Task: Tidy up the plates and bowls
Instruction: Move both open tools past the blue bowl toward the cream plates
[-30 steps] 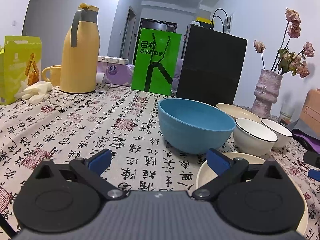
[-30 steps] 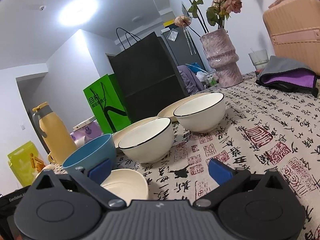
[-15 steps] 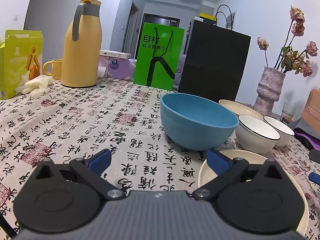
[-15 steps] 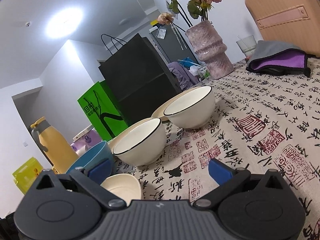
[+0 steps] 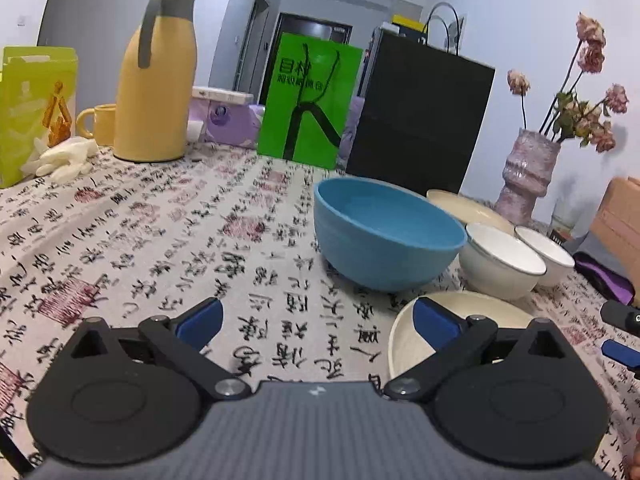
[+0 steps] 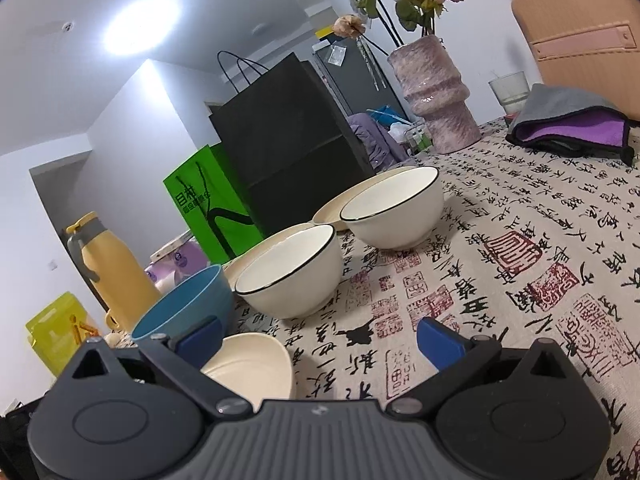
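On the far left of the left wrist view a green carton [image 5: 34, 114] stands on the counter [image 5: 160, 240], which is covered with a cloth printed in black calligraphy and red seals, and pale gloves [image 5: 60, 158] lie at the carton's foot. Next to them sit a yellow mug [image 5: 98, 124] and a tall yellow jug [image 5: 156, 80] with a grey handle, then a purple pack [image 5: 224, 118], a bright green paper bag [image 5: 312, 100] and a black paper bag [image 5: 416, 120] along the back. The left gripper [image 5: 316, 316] hovers low over the cloth with its blue-padded jaws spread wide and nothing between them; its right pad overlaps the near rim of a cream plate [image 5: 488, 308]. Just beyond that plate stands the blue bowl [image 5: 384, 236], upright, and to its right two white bowls with dark rims, the nearer white bowl [image 5: 500, 260] close beside the blue one and the farther white bowl [image 5: 548, 256] just behind it. A second cream plate [image 5: 460, 206] lies behind the bowls, near a pink vase [image 5: 526, 176] of dried roses. In the right wrist view the right gripper [image 6: 320, 336] is likewise spread wide and empty, low over the counter, its left pad in front of the blue bowl and the near cream plate. At the far right a folded grey and purple cloth [image 6: 572, 124] rests on the counter before a peach suitcase [image 6: 580, 28].
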A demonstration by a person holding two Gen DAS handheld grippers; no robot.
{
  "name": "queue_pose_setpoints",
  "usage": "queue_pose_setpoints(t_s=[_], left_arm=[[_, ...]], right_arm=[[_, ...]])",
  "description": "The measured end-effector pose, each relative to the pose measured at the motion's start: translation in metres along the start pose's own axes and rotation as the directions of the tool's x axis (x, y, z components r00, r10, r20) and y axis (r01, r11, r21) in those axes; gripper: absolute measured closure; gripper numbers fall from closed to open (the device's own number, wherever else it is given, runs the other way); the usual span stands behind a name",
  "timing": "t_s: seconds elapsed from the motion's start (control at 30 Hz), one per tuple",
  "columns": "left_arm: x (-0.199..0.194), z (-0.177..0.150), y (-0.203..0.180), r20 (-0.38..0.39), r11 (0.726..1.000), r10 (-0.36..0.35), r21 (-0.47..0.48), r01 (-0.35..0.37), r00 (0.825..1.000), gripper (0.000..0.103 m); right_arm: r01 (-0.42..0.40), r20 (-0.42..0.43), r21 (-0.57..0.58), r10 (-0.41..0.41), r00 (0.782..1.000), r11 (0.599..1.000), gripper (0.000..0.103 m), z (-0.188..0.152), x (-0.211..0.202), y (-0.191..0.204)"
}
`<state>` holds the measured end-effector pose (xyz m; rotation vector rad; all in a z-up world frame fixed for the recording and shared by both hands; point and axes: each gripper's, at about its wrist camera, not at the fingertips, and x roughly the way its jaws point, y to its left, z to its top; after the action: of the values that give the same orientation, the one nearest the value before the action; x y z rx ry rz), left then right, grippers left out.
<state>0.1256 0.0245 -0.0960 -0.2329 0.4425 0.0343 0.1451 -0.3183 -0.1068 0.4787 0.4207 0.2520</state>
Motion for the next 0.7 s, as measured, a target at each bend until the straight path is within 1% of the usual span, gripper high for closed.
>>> queue_pose_setpoints(t_s=[0.23, 0.33, 0.47, 0.57, 0.7], left_arm=[[-0.018, 0.022, 0.002, 0.059, 1.000, -0.029, 0.007, 0.029, 0.998, 0.000], [-0.023, 0.033, 0.003, 0.079, 0.999, -0.046, 0.004, 0.046, 0.996, 0.000], [-0.028, 0.048, 0.003, 0.094, 0.998, -0.057, 0.016, 0.056, 0.994, 0.000], [-0.027, 0.058, 0.001, 0.096, 0.998, -0.055, 0.046, 0.051, 0.994, 0.000], [-0.027, 0.071, 0.002, 0.112, 0.998, -0.046, 0.049, 0.041, 0.993, 0.000]], right_arm=[[-0.015, 0.021, -0.067, 0.017, 1.000, 0.998, 0.000, 0.021, -0.006, 0.019], [0.000, 0.016, -0.097, 0.001, 1.000, 0.995, 0.000, 0.032, -0.004, 0.026], [-0.011, 0.000, -0.113, 0.011, 1.000, 0.994, 0.000, 0.046, -0.001, 0.036], [-0.016, -0.011, -0.135, 0.015, 1.000, 0.991, 0.000, 0.056, 0.002, 0.046], [-0.038, -0.019, -0.155, 0.035, 0.999, 0.987, 0.000, 0.071, 0.005, 0.060]])
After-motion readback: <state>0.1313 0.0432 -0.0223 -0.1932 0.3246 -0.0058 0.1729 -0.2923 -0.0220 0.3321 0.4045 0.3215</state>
